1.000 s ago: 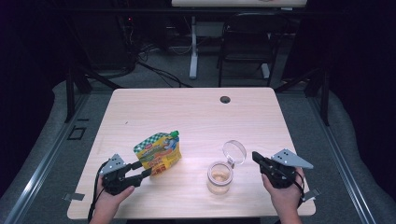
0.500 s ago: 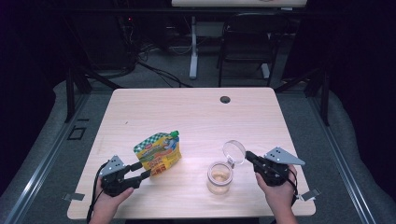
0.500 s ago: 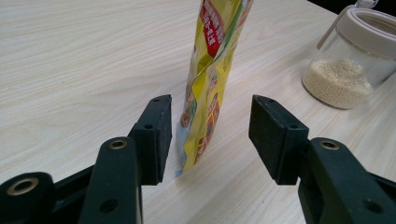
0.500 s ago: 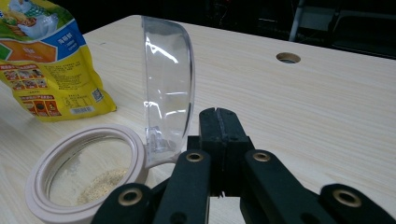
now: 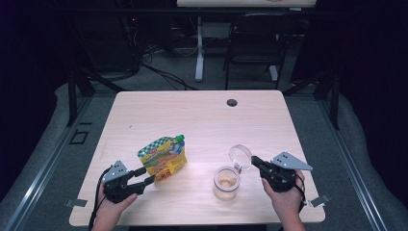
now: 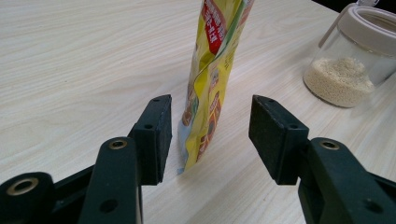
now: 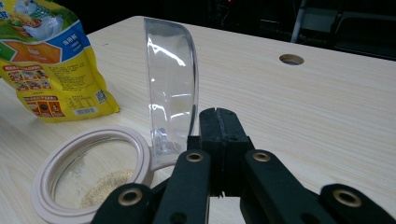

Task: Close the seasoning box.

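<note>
Near the bench's front edge, my left gripper holds its fingers wide apart around the lower corner of the standing yellow pouch, neither pad pressing it. Toward the front right corner, my right gripper is closed just beside the jar's raised clear lid; whether it pinches anything I cannot tell.

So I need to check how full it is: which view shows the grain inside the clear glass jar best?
The left gripper view: the clear glass jar is side-on, beige grain filling its bottom. The right gripper view looks through its rim; the high view shows it small.
</note>
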Demonstrator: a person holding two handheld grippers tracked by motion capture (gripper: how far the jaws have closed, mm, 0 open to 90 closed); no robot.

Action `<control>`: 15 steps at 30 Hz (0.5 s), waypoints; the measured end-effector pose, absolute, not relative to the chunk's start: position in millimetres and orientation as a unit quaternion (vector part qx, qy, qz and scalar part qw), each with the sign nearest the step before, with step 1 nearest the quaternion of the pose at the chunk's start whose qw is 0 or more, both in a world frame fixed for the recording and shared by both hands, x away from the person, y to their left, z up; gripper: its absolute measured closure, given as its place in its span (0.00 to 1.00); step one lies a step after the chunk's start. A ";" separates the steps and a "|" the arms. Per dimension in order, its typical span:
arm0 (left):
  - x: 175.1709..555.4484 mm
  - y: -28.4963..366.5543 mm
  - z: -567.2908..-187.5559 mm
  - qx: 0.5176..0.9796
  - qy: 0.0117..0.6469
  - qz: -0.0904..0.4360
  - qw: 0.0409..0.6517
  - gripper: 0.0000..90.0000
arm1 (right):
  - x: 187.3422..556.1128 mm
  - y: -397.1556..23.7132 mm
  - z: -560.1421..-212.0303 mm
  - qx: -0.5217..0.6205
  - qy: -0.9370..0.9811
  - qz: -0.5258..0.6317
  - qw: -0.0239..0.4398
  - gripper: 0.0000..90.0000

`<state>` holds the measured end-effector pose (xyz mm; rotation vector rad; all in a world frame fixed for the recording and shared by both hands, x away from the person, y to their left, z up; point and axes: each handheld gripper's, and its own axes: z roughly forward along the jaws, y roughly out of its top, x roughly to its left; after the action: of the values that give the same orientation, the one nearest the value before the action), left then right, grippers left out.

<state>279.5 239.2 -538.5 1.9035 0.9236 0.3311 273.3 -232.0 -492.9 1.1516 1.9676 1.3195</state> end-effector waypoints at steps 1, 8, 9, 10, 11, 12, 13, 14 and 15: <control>279.6 239.5 -538.3 0.781 0.377 0.136 0.479 0.55 | 273.0 -232.1 -492.6 0.423 0.724 0.483 0.252 1.00; 279.6 240.8 -537.9 0.781 0.379 0.136 0.477 0.55 | 270.7 -230.7 -491.8 0.421 0.724 0.484 0.254 1.00; 279.5 240.9 -537.8 0.780 0.379 0.136 0.478 0.55 | 270.4 -230.2 -491.7 0.420 0.724 0.484 0.254 1.00; 279.5 241.0 -537.8 0.780 0.380 0.136 0.479 0.55 | 270.0 -229.7 -491.4 0.419 0.725 0.484 0.254 1.00; 279.5 241.2 -537.7 0.780 0.380 0.136 0.479 0.55 | 269.7 -229.2 -491.4 0.417 0.725 0.485 0.254 1.00; 279.6 241.4 -537.7 0.780 0.381 0.136 0.478 0.55 | 269.3 -228.9 -491.1 0.416 0.726 0.484 0.255 1.00; 279.7 241.3 -538.3 0.778 0.380 0.138 0.481 0.55 | 269.0 -228.5 -491.1 0.415 0.727 0.484 0.256 1.00; 279.8 241.4 -538.2 0.778 0.380 0.138 0.481 0.55 | 268.5 -228.2 -490.9 0.414 0.727 0.485 0.255 1.00; 279.8 241.5 -538.2 0.778 0.380 0.138 0.481 0.55 | 268.0 -227.8 -490.8 0.413 0.727 0.486 0.255 1.00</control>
<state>279.8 241.5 -538.2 1.8972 0.9274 0.3367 268.0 -227.8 -490.8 1.1220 1.9740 1.3202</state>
